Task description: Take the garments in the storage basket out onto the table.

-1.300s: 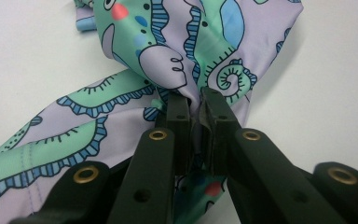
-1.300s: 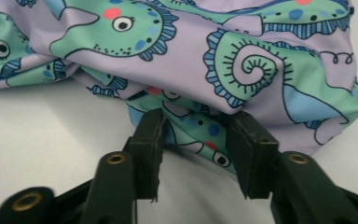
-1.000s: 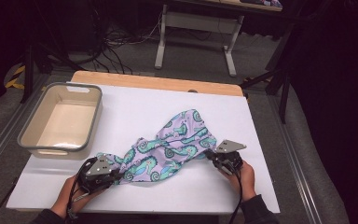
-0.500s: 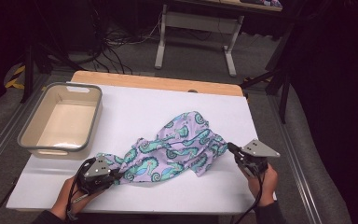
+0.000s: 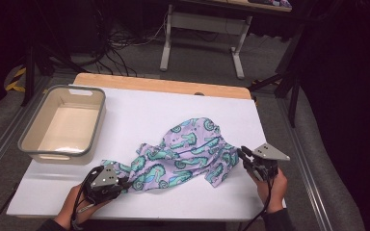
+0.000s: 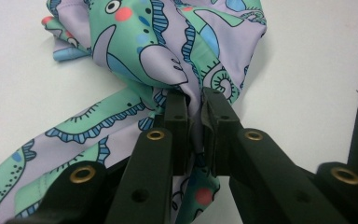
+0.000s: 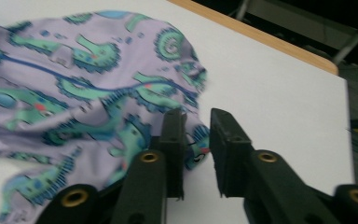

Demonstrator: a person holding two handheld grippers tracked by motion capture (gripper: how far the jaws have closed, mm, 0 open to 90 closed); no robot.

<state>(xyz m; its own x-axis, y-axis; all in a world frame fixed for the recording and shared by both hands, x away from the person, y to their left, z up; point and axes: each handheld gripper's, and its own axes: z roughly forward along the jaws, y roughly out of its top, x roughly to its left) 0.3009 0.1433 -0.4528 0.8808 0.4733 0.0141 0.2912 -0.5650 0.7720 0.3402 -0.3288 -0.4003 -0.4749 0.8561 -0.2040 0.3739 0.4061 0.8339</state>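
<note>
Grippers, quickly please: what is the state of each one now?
Left gripper: closed on the patterned cloth.
Right gripper: jaws have just been opening, a gap shows, nothing between them.

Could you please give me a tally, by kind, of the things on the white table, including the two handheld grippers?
Patterned cloth: 1
Grey-rimmed bin: 1
Handheld grippers: 2, the left gripper pinching the cloth, the right gripper with its jaws just opening, no cloth pinched between them
Total: 4
</note>
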